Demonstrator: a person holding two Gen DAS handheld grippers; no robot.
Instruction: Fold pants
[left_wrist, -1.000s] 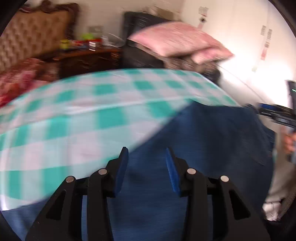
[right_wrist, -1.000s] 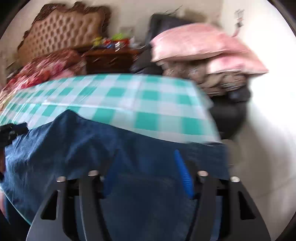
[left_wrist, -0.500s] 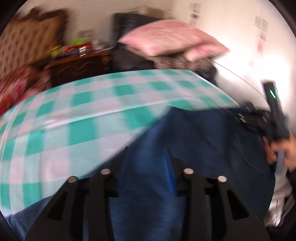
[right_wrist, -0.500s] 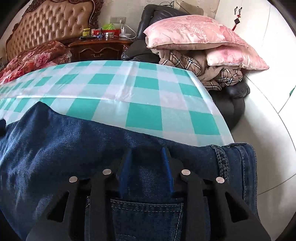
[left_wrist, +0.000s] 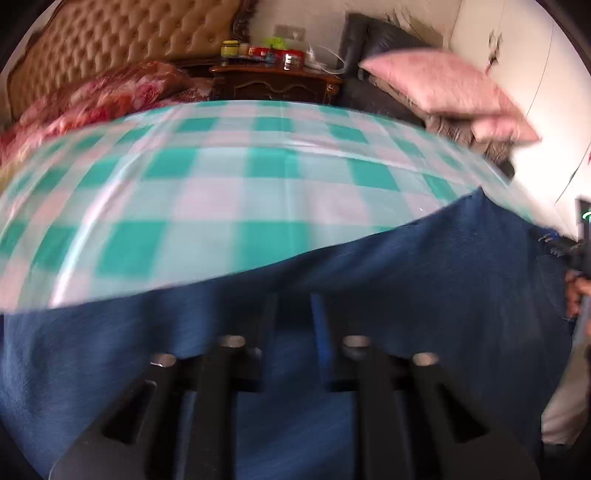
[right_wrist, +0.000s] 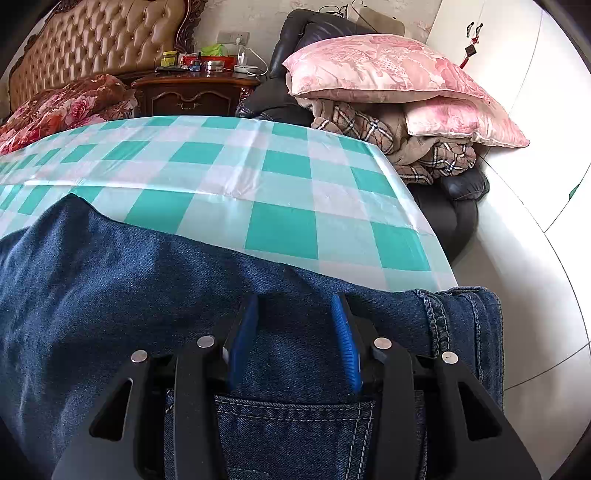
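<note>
Dark blue jeans (right_wrist: 110, 280) lie across the near part of a table with a green-and-white checked cloth (right_wrist: 280, 184). Their stitched end (right_wrist: 461, 325) droops over the table's right edge. My right gripper (right_wrist: 294, 301) sits on the denim just above a back pocket (right_wrist: 291, 421). Its jaws are opening, with flat denim under the gap. In the blurred left wrist view the jeans (left_wrist: 443, 280) fill the bottom. My left gripper (left_wrist: 292, 301) is low over them, jaws closing, a narrow gap still showing with denim in it. A hand (left_wrist: 574, 291) shows at the right edge.
Beyond the table's right corner stands a dark chair (right_wrist: 458, 206) piled with pink pillows (right_wrist: 388, 70) and a plaid blanket (right_wrist: 424, 147). Behind are a wooden nightstand (right_wrist: 192, 92) with small items, a tufted headboard (right_wrist: 92, 40) and red floral bedding (right_wrist: 62, 107).
The left gripper has swept sideways along the jeans and its jaws have narrowed. The right gripper sank onto the denim, pinched in, then spread its jaws again.
</note>
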